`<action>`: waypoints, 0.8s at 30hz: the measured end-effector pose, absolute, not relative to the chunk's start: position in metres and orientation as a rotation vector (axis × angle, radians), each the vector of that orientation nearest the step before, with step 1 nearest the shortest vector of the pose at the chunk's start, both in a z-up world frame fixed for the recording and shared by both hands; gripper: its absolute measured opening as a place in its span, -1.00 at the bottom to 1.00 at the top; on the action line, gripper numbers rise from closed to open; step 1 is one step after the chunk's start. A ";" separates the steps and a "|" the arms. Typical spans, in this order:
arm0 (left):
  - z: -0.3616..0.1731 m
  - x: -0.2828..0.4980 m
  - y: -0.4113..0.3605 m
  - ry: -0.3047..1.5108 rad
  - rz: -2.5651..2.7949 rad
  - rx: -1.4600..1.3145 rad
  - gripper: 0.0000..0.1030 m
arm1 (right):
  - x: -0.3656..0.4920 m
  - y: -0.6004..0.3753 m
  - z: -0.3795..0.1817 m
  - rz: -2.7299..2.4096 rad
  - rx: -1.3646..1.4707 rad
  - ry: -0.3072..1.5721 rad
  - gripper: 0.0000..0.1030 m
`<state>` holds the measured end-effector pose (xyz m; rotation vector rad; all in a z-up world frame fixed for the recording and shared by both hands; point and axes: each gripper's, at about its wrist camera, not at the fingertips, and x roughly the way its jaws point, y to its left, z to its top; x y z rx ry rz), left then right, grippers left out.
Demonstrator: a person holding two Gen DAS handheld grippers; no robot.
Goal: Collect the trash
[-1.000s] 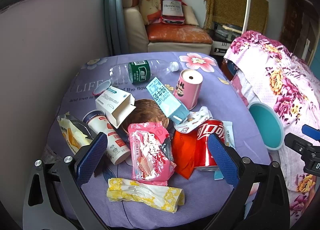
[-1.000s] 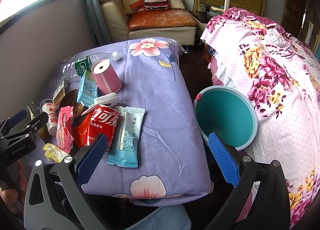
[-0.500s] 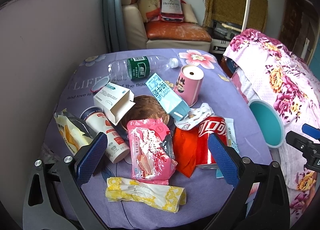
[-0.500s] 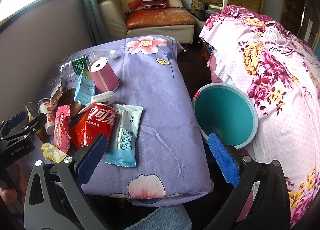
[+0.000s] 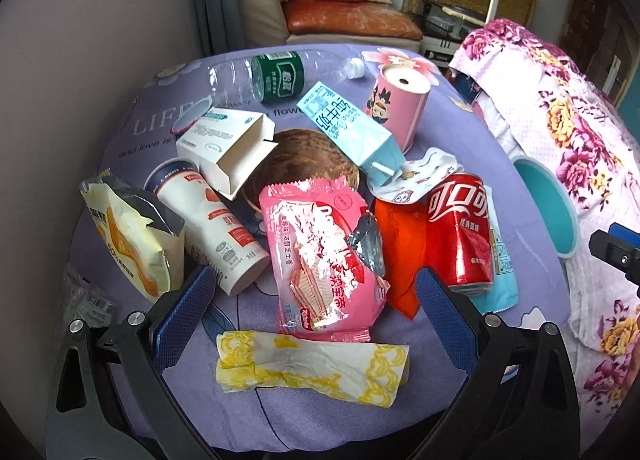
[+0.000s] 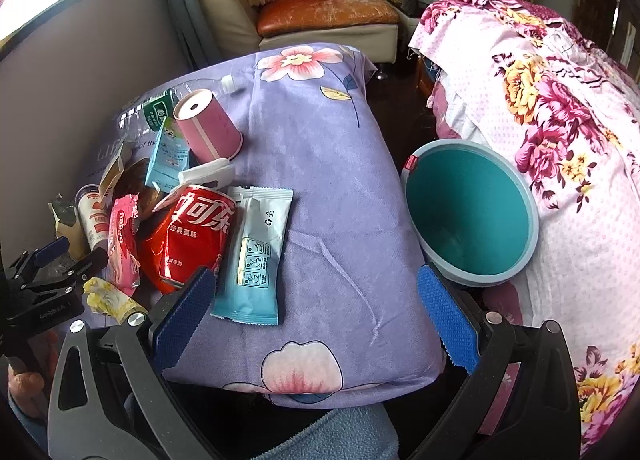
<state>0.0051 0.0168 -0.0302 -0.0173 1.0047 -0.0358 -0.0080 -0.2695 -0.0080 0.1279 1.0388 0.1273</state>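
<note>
At the bottom of the left wrist view, the left hand-held gripper (image 5: 316, 296) hangs wide open with nothing in it. Right between its two blue pads lies a shiny pink snack wrapper (image 5: 320, 256), flat on the table with the purple flowered cloth (image 5: 460, 124). The long side of the wrapper runs up and down the frame, away from the gripper, so the pads sit on its two long sides. Just below it lies a crumpled white and yellow paper wrapper (image 5: 312, 368), stretched left to right. A red soda can (image 5: 460, 228) lies on its side to the right of the pink wrapper.

At the bottom of the right wrist view, the right hand-held gripper (image 6: 312, 316) is also wide open and empty. A light blue flat packet (image 6: 256, 252) lies just above its left pad. A round teal trash bin (image 6: 472, 216) stands at the right, beside the table edge and next to a bed with a pink flowered sheet (image 6: 560, 108).

I think the left one is closer to the pink wrapper. It could move forward and squeeze. No trash shows in the bin yet.
</note>
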 end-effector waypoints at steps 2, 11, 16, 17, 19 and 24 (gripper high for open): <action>-0.035 0.007 0.016 1.019 -0.038 -0.028 0.95 | -0.006 -0.270 -0.011 0.128 0.135 1.050 0.88; -0.062 0.018 0.019 1.074 -0.023 -0.044 0.95 | 0.007 -0.258 -0.019 0.172 0.157 1.083 0.88; -0.073 0.025 0.019 1.096 -0.055 -0.063 0.94 | 0.020 -0.233 -0.023 0.264 0.171 1.123 0.56; -0.076 0.026 0.020 1.109 -0.084 -0.093 0.90 | 0.024 -0.227 -0.025 0.282 0.172 1.135 0.35; -0.079 0.025 0.021 1.119 -0.115 -0.121 0.25 | 0.030 -0.218 -0.031 0.313 0.185 1.167 0.18; -0.084 0.020 0.024 1.128 -0.178 -0.150 0.12 | 0.041 -0.201 -0.038 0.349 0.187 1.213 0.17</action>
